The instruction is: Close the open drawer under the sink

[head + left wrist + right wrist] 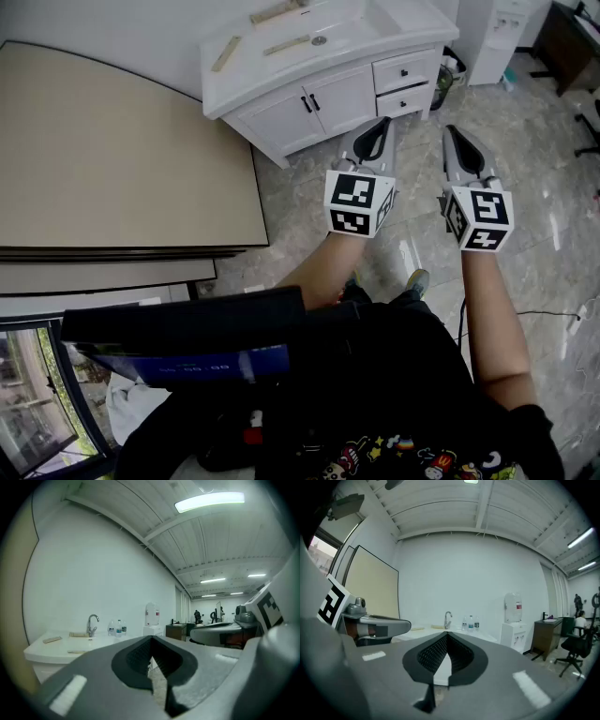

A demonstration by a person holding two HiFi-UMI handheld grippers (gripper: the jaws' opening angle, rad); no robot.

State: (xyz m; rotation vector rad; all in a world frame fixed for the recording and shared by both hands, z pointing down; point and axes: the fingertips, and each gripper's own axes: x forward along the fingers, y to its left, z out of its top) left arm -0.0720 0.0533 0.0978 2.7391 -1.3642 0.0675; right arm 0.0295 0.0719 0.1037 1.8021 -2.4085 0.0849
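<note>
With your left claw (382, 124) and right claw (453, 131) both closed empty, well short of the sink cabinet (281, 117), push the stiff, likely free-sliding drawer (403, 101) at its right end on the front panel.

My left gripper (382, 124) and right gripper (452, 131) hover side by side, tips together, aimed at twelve o'clock toward the white sink cabinet (281, 117). Beige boards (122, 159) lie at nine.
</note>
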